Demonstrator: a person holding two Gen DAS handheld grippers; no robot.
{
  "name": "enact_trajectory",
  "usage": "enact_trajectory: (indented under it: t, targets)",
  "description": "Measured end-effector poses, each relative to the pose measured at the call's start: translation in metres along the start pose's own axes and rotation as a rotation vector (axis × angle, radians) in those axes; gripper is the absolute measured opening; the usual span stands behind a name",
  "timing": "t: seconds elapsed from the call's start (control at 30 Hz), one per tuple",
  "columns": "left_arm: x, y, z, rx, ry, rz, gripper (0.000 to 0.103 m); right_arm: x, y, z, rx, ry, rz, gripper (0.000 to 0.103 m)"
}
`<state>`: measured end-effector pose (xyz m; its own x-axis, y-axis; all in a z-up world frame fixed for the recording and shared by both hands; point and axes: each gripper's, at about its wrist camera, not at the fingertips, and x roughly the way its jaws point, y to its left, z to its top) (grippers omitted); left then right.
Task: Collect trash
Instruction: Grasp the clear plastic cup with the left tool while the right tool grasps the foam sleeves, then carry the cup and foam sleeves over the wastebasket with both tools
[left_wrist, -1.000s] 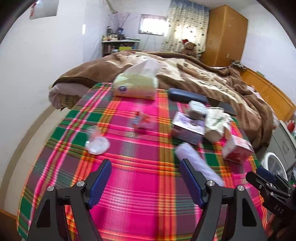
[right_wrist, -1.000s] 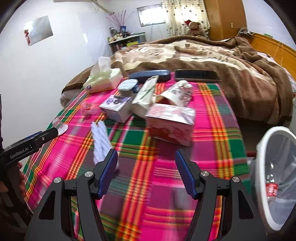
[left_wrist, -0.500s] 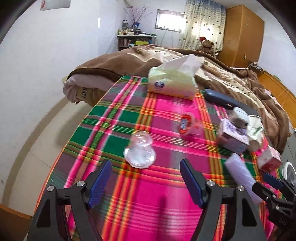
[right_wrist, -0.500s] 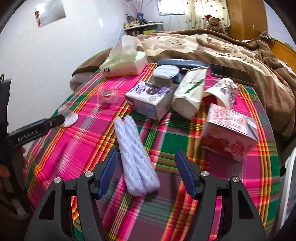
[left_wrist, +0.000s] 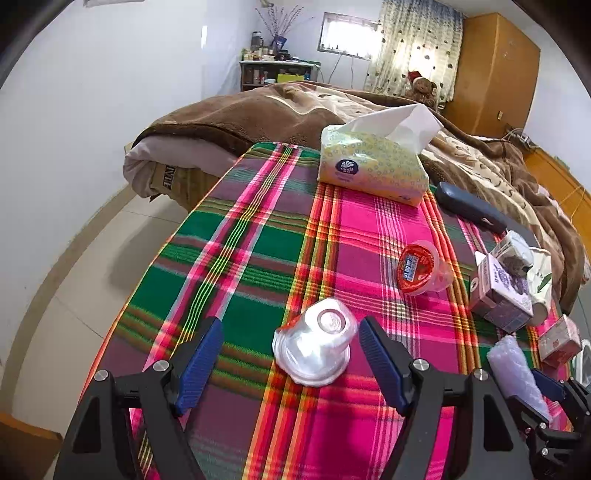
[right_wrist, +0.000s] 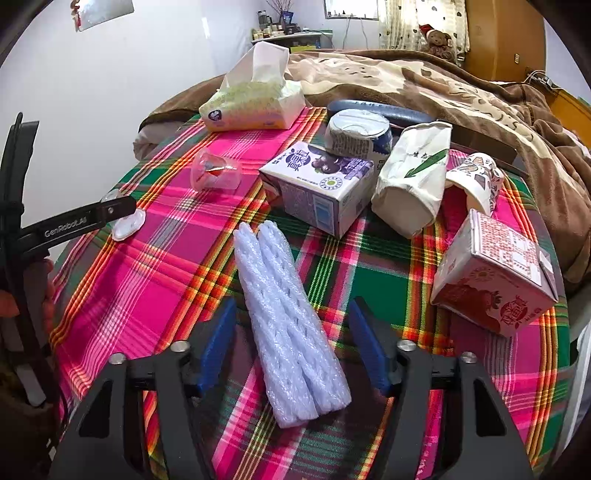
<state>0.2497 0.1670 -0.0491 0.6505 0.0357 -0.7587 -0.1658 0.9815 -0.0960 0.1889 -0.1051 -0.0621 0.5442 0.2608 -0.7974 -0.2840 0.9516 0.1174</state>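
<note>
Foam sleeve's (right_wrist: 291, 332) near end, fingers-flanked

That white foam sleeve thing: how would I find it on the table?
On the plaid tablecloth, look at the near edge, in front of the purple carton. The white foam sleeve lies flat between the right gripper's closing jaws, the only long, bumpy, soft-looking piece among boxes and cups.

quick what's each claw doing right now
Left claw: open around the upturned clear cup.
Right claw: closing around the white foam sleeve, not yet gripping.
</note>
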Motion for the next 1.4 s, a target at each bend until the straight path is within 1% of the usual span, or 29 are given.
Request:
enact_trajectory:
  t: [0.07,0.1,0.17,0.23,0.3,0.43,0.53,0.57,0.9,1.1,1.4]
  targets:
    - [0.004,-0.002,0.001,0.012,-0.001,-0.003,0.073,-0.001,0.001,-0.001,-0.008,-0.003,-0.016,0.047]
    - [0.005,-0.002,0.001,0.008,0.004,-0.004,0.068,-0.001,0.001,-0.001,-0.008,-0.004,-0.018,0.043]
    - [0.007,-0.003,0.000,0.006,0.009,-0.014,0.065,-0.001,0.000,-0.001,-0.006,-0.004,-0.018,0.039]
    - [0.010,-0.003,0.000,0.014,0.019,0.003,0.059,-0.001,0.000,-0.001,-0.004,-0.006,-0.026,0.033]
    - [0.011,-0.002,-0.001,0.008,0.022,0.000,0.051,-0.002,0.000,-0.002,0.002,-0.008,-0.024,0.029]
    - [0.011,-0.005,-0.001,0.023,0.024,-0.009,0.040,-0.002,-0.002,-0.002,0.015,-0.012,-0.022,0.026]
    - [0.009,-0.007,-0.002,0.034,0.023,-0.013,0.039,-0.003,-0.003,-0.003,0.025,-0.016,-0.022,0.025]
    - [0.009,-0.007,-0.003,0.034,0.022,-0.016,0.034,-0.004,-0.003,-0.003,0.028,-0.018,-0.022,0.025]
    - [-0.005,-0.016,-0.007,0.064,0.006,-0.033,0.035,-0.014,-0.007,-0.004,0.056,-0.054,-0.023,0.025]
    - [-0.023,-0.025,-0.013,0.077,-0.008,-0.056,0.035,-0.024,-0.009,-0.006,0.073,-0.079,-0.023,0.025]
    - [-0.047,-0.051,-0.026,0.124,-0.022,-0.100,0.035,-0.048,-0.021,-0.012,0.107,-0.130,-0.035,0.025]
